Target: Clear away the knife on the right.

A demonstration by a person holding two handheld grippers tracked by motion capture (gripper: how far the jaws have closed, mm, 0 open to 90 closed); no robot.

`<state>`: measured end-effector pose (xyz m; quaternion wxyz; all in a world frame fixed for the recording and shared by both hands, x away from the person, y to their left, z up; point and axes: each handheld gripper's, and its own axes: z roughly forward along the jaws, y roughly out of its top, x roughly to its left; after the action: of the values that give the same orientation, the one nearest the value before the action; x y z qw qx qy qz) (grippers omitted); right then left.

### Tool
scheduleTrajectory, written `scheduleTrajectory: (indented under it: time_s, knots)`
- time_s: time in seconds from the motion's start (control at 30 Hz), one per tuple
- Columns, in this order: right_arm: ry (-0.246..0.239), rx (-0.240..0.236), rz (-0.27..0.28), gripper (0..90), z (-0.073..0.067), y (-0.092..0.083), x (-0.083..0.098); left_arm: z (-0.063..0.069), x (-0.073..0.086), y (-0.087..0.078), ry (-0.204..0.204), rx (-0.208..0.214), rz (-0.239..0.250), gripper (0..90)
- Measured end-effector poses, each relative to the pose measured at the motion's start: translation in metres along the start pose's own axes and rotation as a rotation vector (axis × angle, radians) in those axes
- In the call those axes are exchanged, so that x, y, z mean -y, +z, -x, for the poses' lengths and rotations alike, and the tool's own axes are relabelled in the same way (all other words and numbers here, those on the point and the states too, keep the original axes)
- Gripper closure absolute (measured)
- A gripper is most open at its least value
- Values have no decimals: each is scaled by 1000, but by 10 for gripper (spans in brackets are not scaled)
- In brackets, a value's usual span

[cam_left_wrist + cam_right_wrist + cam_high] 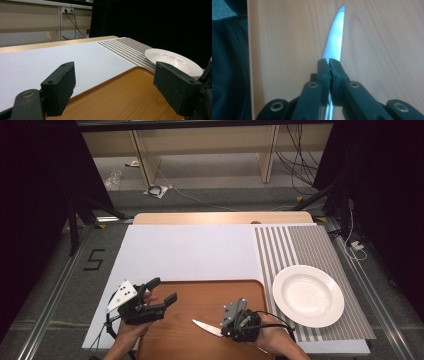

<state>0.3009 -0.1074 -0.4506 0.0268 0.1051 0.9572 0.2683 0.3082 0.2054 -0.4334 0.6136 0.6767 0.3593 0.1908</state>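
Knife (207,327) pickup looks done: right gripper (328,62) clamps the blade over the wooden tray (200,292) near its front edge; left gripper (162,292) gapes empty. Placement remains.

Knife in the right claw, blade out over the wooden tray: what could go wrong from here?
The right claw pinches the knife on narrow smooth metal, so it could twist or slip out onto the wooden tray. In the high view the blade tip points toward the left claw, which stands open close by; a sweep that way might strike it. A swing the other way could clip the white plate.
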Motion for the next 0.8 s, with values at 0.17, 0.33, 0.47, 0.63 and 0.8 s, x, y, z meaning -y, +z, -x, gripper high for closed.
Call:
scheduleTrajectory:
  time_s: [0.17,0.33,0.47,0.63,0.8]
  knots:
    - [-10,-5,-23,899,-1,5,1,0,0,0,-1,1,0,180]
    - [-36,3,-79,900,-4,13,2,0,0,0,0,1,1,180]
    - [-53,25,-108,900,-7,16,1,0,0,0,0,1,1,180]
    - [-47,48,-112,900,-4,14,3,0,0,0,2,1,1,180]
    - [-36,76,-120,900,3,11,7,0,0,0,1,1,1,180]
